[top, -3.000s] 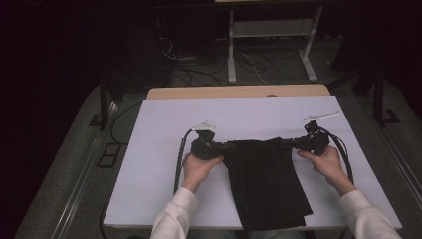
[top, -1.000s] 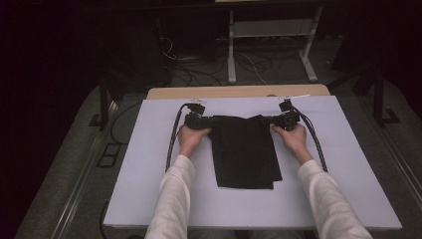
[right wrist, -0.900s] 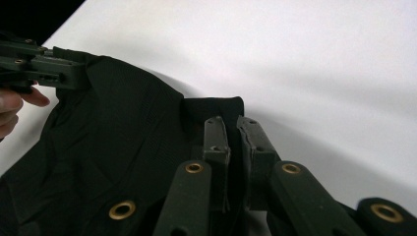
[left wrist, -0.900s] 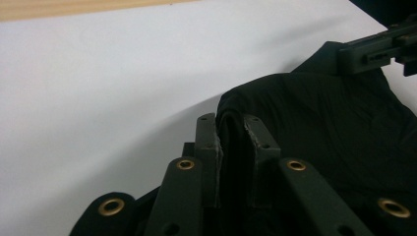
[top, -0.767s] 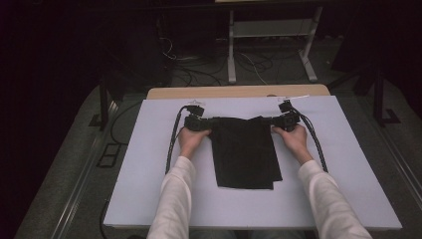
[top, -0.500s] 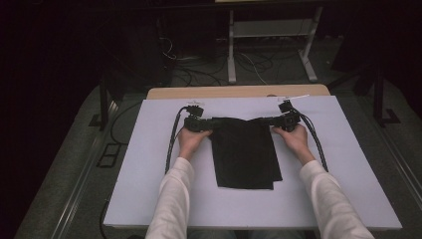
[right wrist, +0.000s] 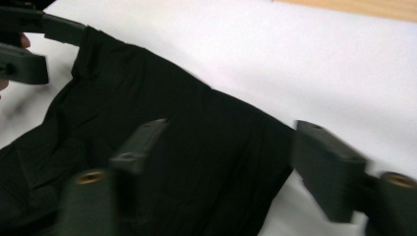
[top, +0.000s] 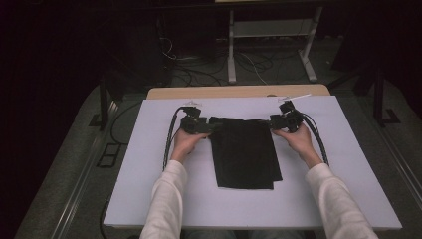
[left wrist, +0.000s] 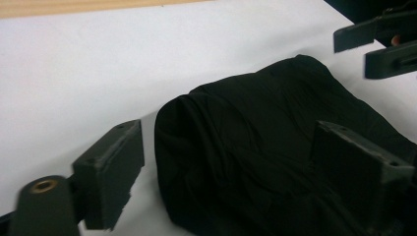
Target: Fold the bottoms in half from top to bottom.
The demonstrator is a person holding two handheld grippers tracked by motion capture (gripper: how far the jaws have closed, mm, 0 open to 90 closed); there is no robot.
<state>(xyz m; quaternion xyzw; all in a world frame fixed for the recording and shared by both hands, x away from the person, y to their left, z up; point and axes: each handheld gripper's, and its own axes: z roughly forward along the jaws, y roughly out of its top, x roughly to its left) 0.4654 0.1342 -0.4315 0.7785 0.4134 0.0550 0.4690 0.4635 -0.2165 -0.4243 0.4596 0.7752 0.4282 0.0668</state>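
A soft, matte black cloth (top: 245, 152), folded into a long rectangle with faint creases, lay flat on the smooth white worktop (top: 149, 164). The left tongs (top: 204, 127) and right tongs (top: 274, 121) sat at its two far corners, jaws just having spread wide, released, with the fabric's corners lying loose between them.

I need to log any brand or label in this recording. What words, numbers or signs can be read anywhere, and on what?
None: no readable text in any view.
Black cloth: plain, no tag or print showing.
White table cover: blank.
Left tool and right tool: black jaws unmarked.
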